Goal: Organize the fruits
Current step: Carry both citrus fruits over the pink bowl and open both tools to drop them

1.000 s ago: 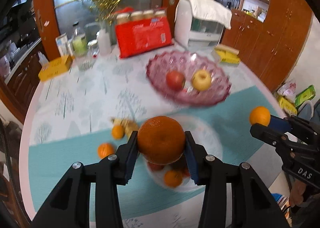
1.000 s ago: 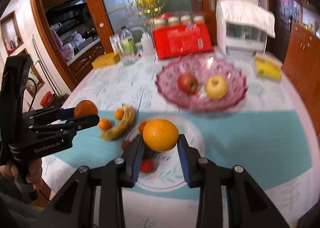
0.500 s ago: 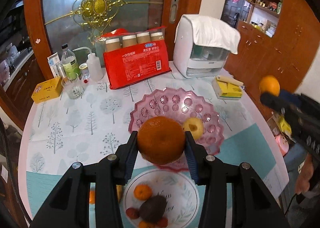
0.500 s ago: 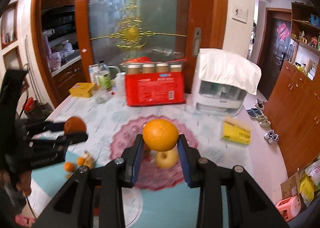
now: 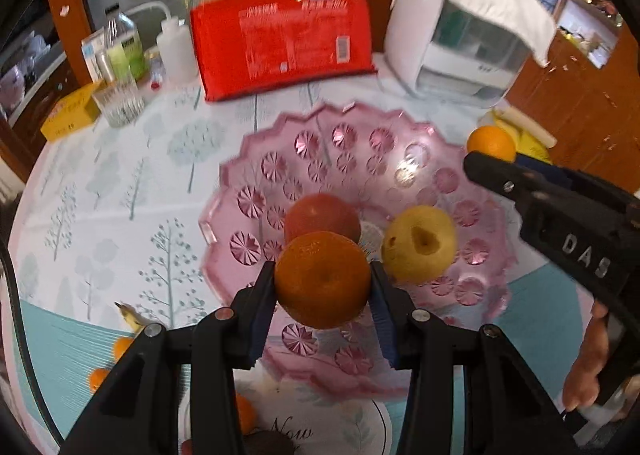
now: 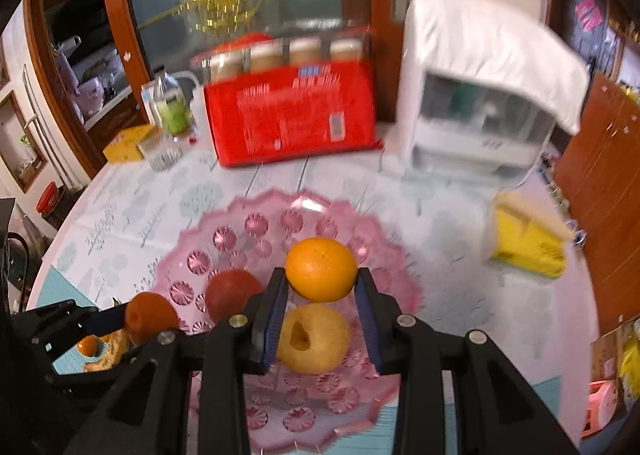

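Observation:
My left gripper (image 5: 322,286) is shut on a dark orange (image 5: 322,280) and hangs over the near part of the pink glass bowl (image 5: 320,159). In the bowl lie a red apple (image 5: 322,215) and a yellow apple (image 5: 420,249). My right gripper (image 6: 321,281) is shut on a brighter orange (image 6: 321,269) above the same bowl (image 6: 224,247), with the yellow apple (image 6: 314,339) just below it and the red apple (image 6: 232,293) to its left. Each gripper shows in the other's view: the right one (image 5: 490,149) at the bowl's right rim, the left one (image 6: 150,317) at its left.
Behind the bowl stand a red pack of jars (image 5: 280,43), a white appliance under a cloth (image 5: 468,27), bottles and a glass (image 5: 120,103), and yellow boxes (image 6: 528,243). Nearer me is a white plate (image 5: 340,423) with small fruits; a banana (image 6: 112,351) and small oranges (image 5: 120,347) lie at the left.
Both grippers have carried their oranges from above the white plate forward to over the pink bowl and have come lower. Neither grip has altered.

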Demonstrator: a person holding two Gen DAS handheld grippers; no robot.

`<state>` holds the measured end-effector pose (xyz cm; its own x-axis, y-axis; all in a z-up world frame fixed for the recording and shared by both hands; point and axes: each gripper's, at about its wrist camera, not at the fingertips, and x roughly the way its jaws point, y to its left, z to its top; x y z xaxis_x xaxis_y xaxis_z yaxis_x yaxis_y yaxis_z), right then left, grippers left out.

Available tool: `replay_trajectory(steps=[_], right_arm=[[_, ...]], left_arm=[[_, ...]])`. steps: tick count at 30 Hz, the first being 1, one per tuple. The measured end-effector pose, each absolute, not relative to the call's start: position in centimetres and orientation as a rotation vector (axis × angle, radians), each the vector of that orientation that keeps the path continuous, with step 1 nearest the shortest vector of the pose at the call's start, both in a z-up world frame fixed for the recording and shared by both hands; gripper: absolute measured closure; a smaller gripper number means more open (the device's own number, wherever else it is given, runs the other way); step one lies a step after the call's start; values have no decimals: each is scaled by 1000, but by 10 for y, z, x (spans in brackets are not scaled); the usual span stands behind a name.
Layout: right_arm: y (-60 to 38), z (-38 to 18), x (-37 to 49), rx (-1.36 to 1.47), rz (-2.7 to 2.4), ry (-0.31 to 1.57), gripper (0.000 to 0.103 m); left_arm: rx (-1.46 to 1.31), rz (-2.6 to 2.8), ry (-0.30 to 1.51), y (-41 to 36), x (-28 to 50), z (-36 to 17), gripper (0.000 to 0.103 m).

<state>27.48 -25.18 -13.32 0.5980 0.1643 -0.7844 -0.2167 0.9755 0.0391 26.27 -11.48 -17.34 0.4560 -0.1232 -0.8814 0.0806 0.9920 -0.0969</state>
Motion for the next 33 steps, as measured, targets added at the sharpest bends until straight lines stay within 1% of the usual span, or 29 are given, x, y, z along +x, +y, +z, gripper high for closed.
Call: replay_trajectory(steps=[4,14,15,17,18,19,22,27,33], right_arm=[[-251,-160,286,-52,247,948,68],[-244,-193,306,-39,285,997,68],[-243,-195,307,-43,283,1002,68],[-242,-199,308,-39,288,1007,68],[-242,-201,308,-33,289,1013,68],[-243,-202,309,-23,289,1019,67],[-247,-202,310,19,292,1021,66],[-253,-197,307,54,285,1012,59],[-252,-191,297,32,279,989,59]], left_arm=[[-34,-94,1106,-118,270,-190,60],[-36,-35,1141,-115,287,-215,58],[-37,-31,1143,-115,287,-217,57],[-39,-29,1141,-114,288,-217,42],[-38,-21,1137,-114,288,-216,28],[-36,-8,1128,-113,287,-215,22],[-12,-2,1105,-114,285,-212,19],[2,-18,1109,-115,280,-209,19],[-9,-2,1116,-114,275,-204,19]])
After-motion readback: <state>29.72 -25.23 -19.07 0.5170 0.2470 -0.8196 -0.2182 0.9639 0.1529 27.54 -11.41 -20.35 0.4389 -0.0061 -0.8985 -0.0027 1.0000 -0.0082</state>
